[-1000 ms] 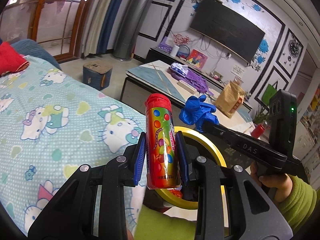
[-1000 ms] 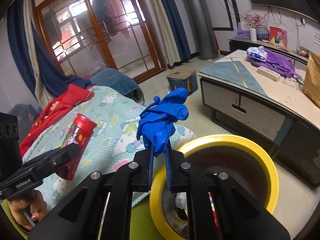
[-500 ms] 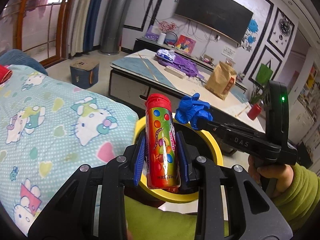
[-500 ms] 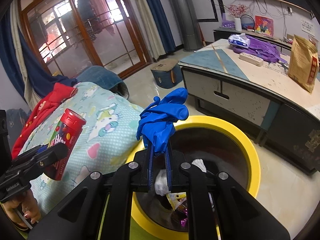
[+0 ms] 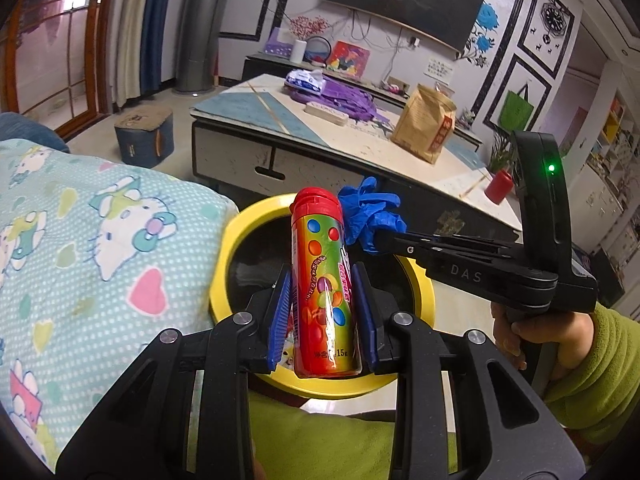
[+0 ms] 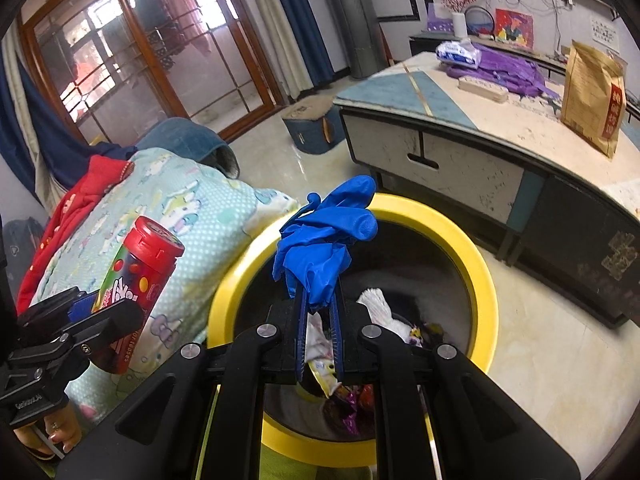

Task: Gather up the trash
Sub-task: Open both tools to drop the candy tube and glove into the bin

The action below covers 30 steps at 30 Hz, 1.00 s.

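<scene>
My left gripper (image 5: pixel 323 312) is shut on a red-capped candy tube (image 5: pixel 322 280) printed with coloured sweets, held upright over the near rim of a yellow-rimmed bin (image 5: pixel 228 248). In the right wrist view the same candy tube (image 6: pixel 138 276) shows at the left, beside the bin. My right gripper (image 6: pixel 320 320) is shut on a crumpled blue glove (image 6: pixel 324 248), which hangs above the yellow-rimmed bin (image 6: pixel 480 280). Wrappers and white tissue (image 6: pixel 380 312) lie inside the bin. The blue glove (image 5: pixel 370 216) also shows in the left wrist view, just right of the tube's cap.
A cartoon-cat blanket (image 5: pixel 80 240) covers the seat left of the bin, with a red garment (image 6: pixel 80 196) on it. Behind the bin stands a low table (image 6: pixel 460 132) with a brown paper bag (image 6: pixel 592 100) and purple cloth (image 6: pixel 504 68). A small blue stool (image 5: pixel 144 140) sits on the floor.
Both grippers have come down and closer to the bin, so its opening and the trash inside now show. The tube and the glove stay gripped as before.
</scene>
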Tool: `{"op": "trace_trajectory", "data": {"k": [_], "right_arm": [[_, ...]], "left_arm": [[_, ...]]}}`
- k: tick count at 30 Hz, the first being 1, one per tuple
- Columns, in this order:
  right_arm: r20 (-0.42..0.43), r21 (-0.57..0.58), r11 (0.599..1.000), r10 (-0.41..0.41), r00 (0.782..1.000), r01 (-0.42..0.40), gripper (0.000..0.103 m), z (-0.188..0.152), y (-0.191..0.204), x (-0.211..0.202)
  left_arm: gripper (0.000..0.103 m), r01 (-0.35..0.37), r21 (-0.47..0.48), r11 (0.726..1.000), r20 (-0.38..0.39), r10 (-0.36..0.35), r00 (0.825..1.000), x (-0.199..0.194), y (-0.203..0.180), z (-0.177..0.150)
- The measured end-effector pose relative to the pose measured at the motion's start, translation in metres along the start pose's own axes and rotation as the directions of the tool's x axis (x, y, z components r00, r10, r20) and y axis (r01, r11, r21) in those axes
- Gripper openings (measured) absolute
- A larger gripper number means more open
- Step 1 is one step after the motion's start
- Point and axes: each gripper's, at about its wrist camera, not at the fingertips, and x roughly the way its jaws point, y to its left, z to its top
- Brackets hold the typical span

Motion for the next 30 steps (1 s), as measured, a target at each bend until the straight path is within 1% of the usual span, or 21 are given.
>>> {"op": "trace_trajectory", "data": {"k": [7, 10, 12, 13, 14, 15, 16, 17, 18, 19, 20, 21, 22, 23, 24, 27, 29, 30], "right_arm": [[-0.049, 0.030, 0.999, -0.011, 0.999, 0.012, 0.013, -0.007, -0.012, 0.009], [-0.066, 0.058, 0.998, -0.016, 0.998, 0.020, 0.020, -0.010, -0.019, 0.012], [-0.067, 0.073, 0.997, -0.021, 0.998, 0.026, 0.023, -0.011, -0.024, 0.012], [-0.065, 0.083, 0.996, -0.027, 0.998, 0.032, 0.028, -0.011, -0.027, 0.011], [-0.061, 0.091, 0.995, -0.031, 0.998, 0.036, 0.034, -0.012, -0.029, 0.009], [-0.053, 0.097, 0.994, -0.035, 0.998, 0.040, 0.035, -0.011, -0.031, 0.007], [-0.049, 0.098, 0.994, -0.039, 0.998, 0.044, 0.038, -0.011, -0.032, 0.005], [-0.041, 0.099, 0.994, -0.049, 0.998, 0.052, 0.041, -0.010, -0.033, 0.002], [-0.031, 0.100, 0.993, -0.055, 0.998, 0.058, 0.043, -0.009, -0.033, 0.000], [-0.022, 0.101, 0.993, -0.060, 0.998, 0.062, 0.048, -0.009, -0.034, -0.002], [-0.011, 0.102, 0.993, -0.066, 0.998, 0.067, 0.053, -0.008, -0.033, -0.005], [0.000, 0.099, 0.992, -0.073, 0.997, 0.073, 0.055, -0.007, -0.032, -0.007], [0.010, 0.095, 0.992, -0.079, 0.997, 0.077, 0.060, -0.007, -0.031, -0.010], [0.024, 0.090, 0.993, -0.084, 0.996, 0.082, 0.066, -0.006, -0.028, -0.012], [0.040, 0.083, 0.993, -0.090, 0.995, 0.086, 0.069, -0.005, -0.024, -0.016], [0.082, 0.052, 0.995, -0.091, 0.993, 0.087, 0.079, -0.002, -0.012, -0.024], [0.124, 0.023, 0.996, -0.087, 0.988, 0.084, 0.090, 0.000, 0.000, -0.033], [0.140, 0.014, 0.996, -0.084, 0.987, 0.083, 0.092, 0.001, 0.004, -0.036]], "left_arm": [[0.023, 0.011, -0.005, 1.000, -0.046, -0.011, 0.999, 0.019, -0.002, -0.003], [0.023, 0.016, -0.011, 1.000, -0.061, -0.017, 0.998, 0.027, -0.002, -0.005], [0.023, 0.020, -0.017, 1.000, -0.072, -0.021, 0.997, 0.031, -0.002, -0.005], [0.024, 0.019, -0.020, 1.000, -0.074, -0.020, 0.997, 0.033, -0.001, -0.005], [0.029, 0.015, -0.024, 1.000, -0.074, -0.017, 0.997, 0.034, -0.001, -0.005], [0.042, 0.014, -0.028, 1.000, -0.074, -0.016, 0.997, 0.035, -0.001, -0.004], [0.049, 0.008, -0.036, 0.999, -0.069, -0.010, 0.998, 0.034, 0.001, -0.004], [0.053, 0.005, -0.044, 0.999, -0.062, -0.008, 0.998, 0.033, 0.002, -0.004], [0.055, 0.002, -0.047, 0.999, -0.057, -0.005, 0.998, 0.031, 0.003, -0.003], [0.057, -0.004, -0.048, 0.999, -0.053, 0.002, 0.999, 0.029, 0.005, -0.003], [0.064, -0.016, -0.051, 0.999, -0.045, 0.014, 0.999, 0.026, 0.007, -0.003], [0.071, -0.022, -0.055, 0.998, -0.038, 0.020, 0.999, 0.023, 0.009, -0.002], [0.074, -0.027, -0.064, 0.998, -0.026, 0.026, 0.999, 0.018, 0.012, -0.001], [0.080, -0.032, -0.072, 0.997, -0.019, 0.031, 0.999, 0.014, 0.015, 0.000], [0.085, -0.045, -0.083, 0.996, -0.010, 0.044, 0.999, 0.009, 0.019, 0.000], [0.092, -0.077, -0.107, 0.991, 0.022, 0.080, 0.997, -0.005, 0.026, 0.001], [0.092, -0.106, -0.126, 0.986, 0.056, 0.114, 0.992, -0.019, 0.032, 0.000], [0.092, -0.122, -0.132, 0.984, 0.065, 0.131, 0.989, -0.025, 0.034, -0.001]]}}
